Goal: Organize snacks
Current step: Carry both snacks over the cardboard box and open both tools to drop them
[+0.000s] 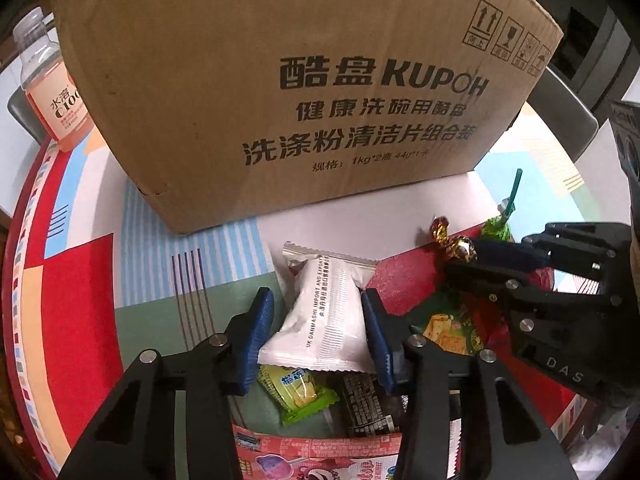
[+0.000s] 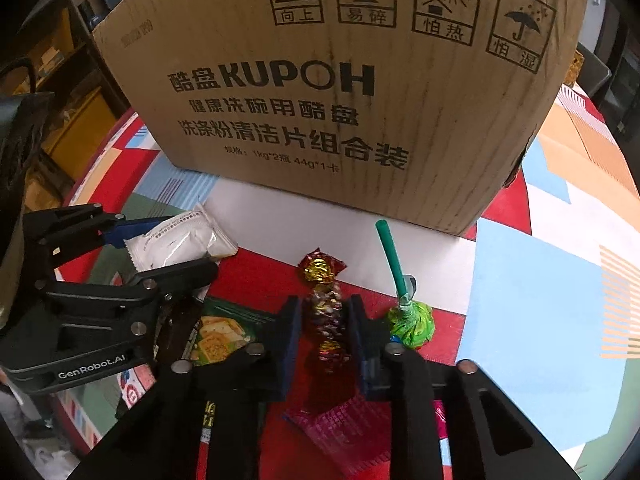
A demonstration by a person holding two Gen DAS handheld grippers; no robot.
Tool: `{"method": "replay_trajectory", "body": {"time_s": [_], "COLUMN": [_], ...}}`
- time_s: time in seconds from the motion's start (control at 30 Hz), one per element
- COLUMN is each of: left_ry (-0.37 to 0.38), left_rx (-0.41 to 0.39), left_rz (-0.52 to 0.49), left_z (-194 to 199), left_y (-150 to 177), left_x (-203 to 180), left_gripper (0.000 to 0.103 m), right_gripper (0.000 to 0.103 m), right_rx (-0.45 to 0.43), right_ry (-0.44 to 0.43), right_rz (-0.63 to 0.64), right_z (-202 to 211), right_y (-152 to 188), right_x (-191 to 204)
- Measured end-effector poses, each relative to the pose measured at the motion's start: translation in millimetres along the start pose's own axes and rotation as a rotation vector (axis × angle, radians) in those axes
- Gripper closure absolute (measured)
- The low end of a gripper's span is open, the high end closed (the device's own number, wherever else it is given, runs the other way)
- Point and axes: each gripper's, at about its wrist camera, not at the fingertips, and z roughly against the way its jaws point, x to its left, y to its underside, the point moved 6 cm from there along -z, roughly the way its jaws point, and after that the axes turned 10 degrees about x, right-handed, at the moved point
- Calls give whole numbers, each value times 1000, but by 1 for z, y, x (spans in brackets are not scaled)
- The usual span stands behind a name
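Both grippers have a snack each, right in front of the big carton (image 1: 304,80) that stands just ahead of them on the patterned surface (image 1: 80,264). The left gripper (image 1: 318,332) has its jaws clamped on a white packet (image 1: 324,320), which sits upright between the blue pads. The right gripper (image 2: 324,332) is clenched on a red-and-gold candy (image 2: 326,308), whose twisted end pokes out beyond the jaws. Neither snack is in the carton yet, so I'd say the sorting is at an early or middle stage; I cannot see inside the carton to tell what it holds. Plenty is left: a green lollipop (image 2: 412,320) lies just right of the right jaws, a cracker pack (image 2: 220,336) lies between the two grippers, and a lime-green packet (image 1: 296,392) and a dark wrapper (image 1: 366,404) lie beneath the left jaws.
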Motion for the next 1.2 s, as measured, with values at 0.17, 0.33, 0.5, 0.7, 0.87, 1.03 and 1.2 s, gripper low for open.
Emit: {"method": "replay_trajectory", "body": {"time_s": [0.17, 0.33, 0.5, 0.7, 0.87, 1.03, 1.2], "left_ry": [0, -10, -3, -1, -9, 7, 18], "left_rx": [-24, -58, -102, -184, -266, -342, -424], "left_rz": [15, 23, 37, 58, 47, 34, 14], "left_z": [14, 30, 50, 84, 115, 146, 177], "left_y": [-2, 2, 10, 15, 15, 6, -3], "left_x": [-2, -3, -5, -5, -14, -17, -25], "left_gripper": [60, 60, 60, 60, 60, 60, 60], "right_gripper": [84, 84, 85, 85, 85, 85, 85], "right_rx": [-17, -40, -85, -161, -236, -325, -411], "right_ry": [-12, -12, -12, -6, 0, 10, 0], "right_rz": [-11, -14, -12, -4, 0, -1, 4], "right_z": [4, 17, 39, 70, 103, 135, 165], "right_y": [1, 7, 13, 16, 17, 12, 4], "right_x": [4, 1, 1, 6, 7, 11, 18]}}
